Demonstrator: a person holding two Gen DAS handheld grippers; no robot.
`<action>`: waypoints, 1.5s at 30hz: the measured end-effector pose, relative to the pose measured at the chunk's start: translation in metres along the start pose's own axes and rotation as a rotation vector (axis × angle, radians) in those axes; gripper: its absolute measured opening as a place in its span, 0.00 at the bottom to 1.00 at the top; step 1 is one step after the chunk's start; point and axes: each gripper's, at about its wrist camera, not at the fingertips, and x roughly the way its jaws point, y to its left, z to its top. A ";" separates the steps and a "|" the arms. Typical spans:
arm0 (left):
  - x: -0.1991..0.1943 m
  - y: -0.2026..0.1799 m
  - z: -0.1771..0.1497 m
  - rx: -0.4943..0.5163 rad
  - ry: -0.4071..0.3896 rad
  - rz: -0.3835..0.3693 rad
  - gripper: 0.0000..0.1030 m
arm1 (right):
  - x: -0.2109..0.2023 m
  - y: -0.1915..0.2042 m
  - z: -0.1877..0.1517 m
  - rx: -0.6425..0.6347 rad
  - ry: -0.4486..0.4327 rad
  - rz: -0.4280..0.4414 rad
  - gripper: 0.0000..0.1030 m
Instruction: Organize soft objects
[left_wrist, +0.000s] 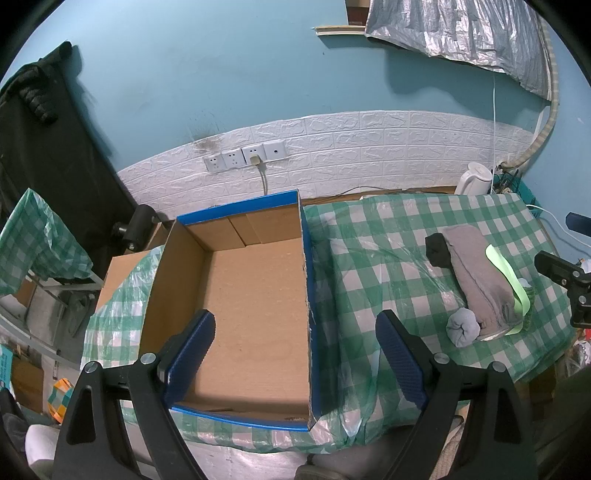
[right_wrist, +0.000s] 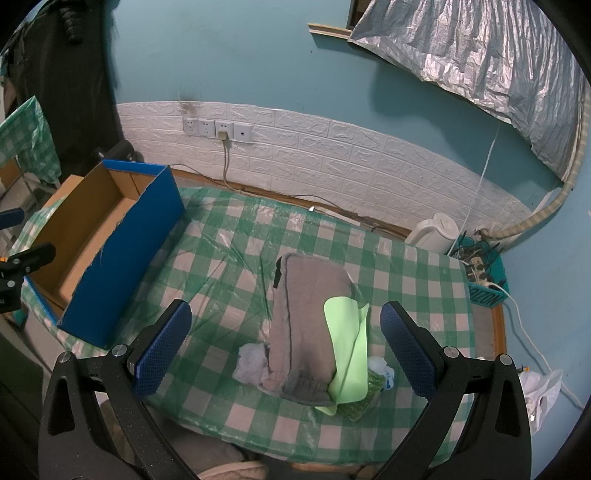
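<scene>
A pile of soft things lies on the green checked table: a folded grey towel (right_wrist: 306, 325) on top, a lime green cloth (right_wrist: 349, 354) at its right, a pale blue rolled sock (right_wrist: 251, 363) at its left, a black item (right_wrist: 277, 275) at the far end. The pile also shows in the left wrist view, with the grey towel (left_wrist: 476, 277). An open blue cardboard box (left_wrist: 251, 314) stands empty at the left of the table. My left gripper (left_wrist: 295, 354) is open above the box's near end. My right gripper (right_wrist: 284, 343) is open, hovering over the pile.
A white kettle (right_wrist: 432, 229) and a teal basket of cables (right_wrist: 484, 273) stand at the back right. Wall sockets with a plugged cable (right_wrist: 221, 134) are behind the table. A second checked-cloth stand (left_wrist: 33, 240) is at the far left.
</scene>
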 end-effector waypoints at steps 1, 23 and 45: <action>0.000 0.000 0.000 0.000 0.000 0.000 0.87 | 0.000 0.000 0.000 0.000 0.000 -0.001 0.98; 0.007 -0.009 0.000 0.006 0.031 -0.019 0.87 | 0.009 -0.016 -0.008 0.020 0.027 -0.010 0.98; 0.048 -0.066 0.012 0.047 0.146 -0.105 0.87 | 0.062 -0.071 -0.040 0.094 0.136 -0.019 0.96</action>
